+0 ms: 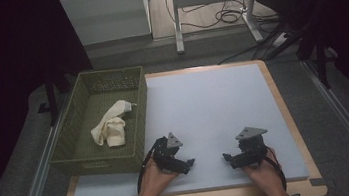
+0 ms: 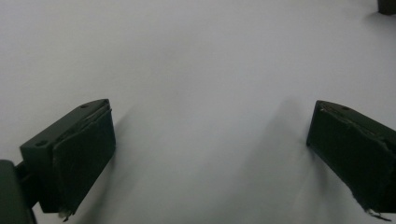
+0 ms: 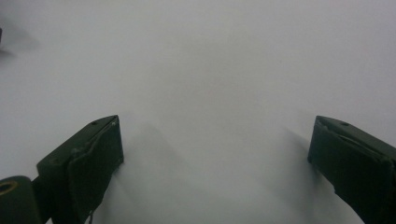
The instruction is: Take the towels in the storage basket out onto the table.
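Observation:
My left gripper [image 1: 189,164] rests low on the white mat [image 1: 209,109] near its front edge, pointing right. In the left gripper view the jaws of that gripper [image 2: 210,140] stand wide apart with only bare mat between them. My right gripper [image 1: 228,159] lies a little to the right of it, pointing left toward it. Seen in the right gripper view, it [image 3: 215,144] is open too and holds nothing. A cream cloth [image 1: 110,126] lies crumpled inside the green woven basket [image 1: 69,136] at the left.
The mat covers a wooden board [image 1: 285,109] on a grey carpeted floor. The basket stands against the mat's left edge. A white desk frame [image 1: 211,3] and cables [image 1: 228,16] are farther back. Dark curtains close both sides.

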Available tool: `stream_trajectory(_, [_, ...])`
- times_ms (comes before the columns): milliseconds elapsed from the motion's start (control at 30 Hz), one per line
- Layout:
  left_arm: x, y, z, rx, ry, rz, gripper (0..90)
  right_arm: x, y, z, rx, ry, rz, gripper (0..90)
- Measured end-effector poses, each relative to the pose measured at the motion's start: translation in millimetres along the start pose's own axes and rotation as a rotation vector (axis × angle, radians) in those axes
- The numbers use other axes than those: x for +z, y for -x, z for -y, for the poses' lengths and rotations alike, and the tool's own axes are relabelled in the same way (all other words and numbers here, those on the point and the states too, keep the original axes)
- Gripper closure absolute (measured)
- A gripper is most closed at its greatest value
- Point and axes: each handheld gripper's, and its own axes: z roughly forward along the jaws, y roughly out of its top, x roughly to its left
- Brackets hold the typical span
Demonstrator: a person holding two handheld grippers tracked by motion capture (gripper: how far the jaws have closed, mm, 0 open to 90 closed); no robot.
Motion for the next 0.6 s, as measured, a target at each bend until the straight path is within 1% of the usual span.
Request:
stream_trajectory(100, [-1.6,2.3,-3.8,0.011,0.002,0.0,1.5,0.0,-0.1,0.0,0.0,0.001,0.001,3.5])
stream_trajectory(200, [-3.5,4.0,-9.3,0.007,0.009,0.017,1.6,0.0,-0.1,0.0,0.0,0.001,0.001,3.5])
stream_trajectory(267, [-5.4,4.6,-13.0,0.0,0.017,0.037,1.6,0.0,-0.1,0.0,0.0,0.001,0.001,3.5])
stream_trajectory(333, [-6.8,5.3,-16.4,0.01,0.013,0.038,1.8,0.0,-0.1,0.1,0.0,0.001,0.001,3.5])
stream_trajectory(467, [-8.1,6.4,-24.0,0.009,0.008,0.04,1.7,0.0,-0.1,0.1,0.0,0.001,0.001,3.5])
stream_trajectory(567, [-9.1,6.9,-30.6,0.004,0.005,0.056,1.8,0.0,-0.1,0.1,0.0,0.001,0.001,3.5])
stream_trajectory(600, [-9.2,7.0,-32.8,0.01,0.003,0.059,1.7,0.0,-0.1,0.1,0.0,0.001,0.001,3.5])
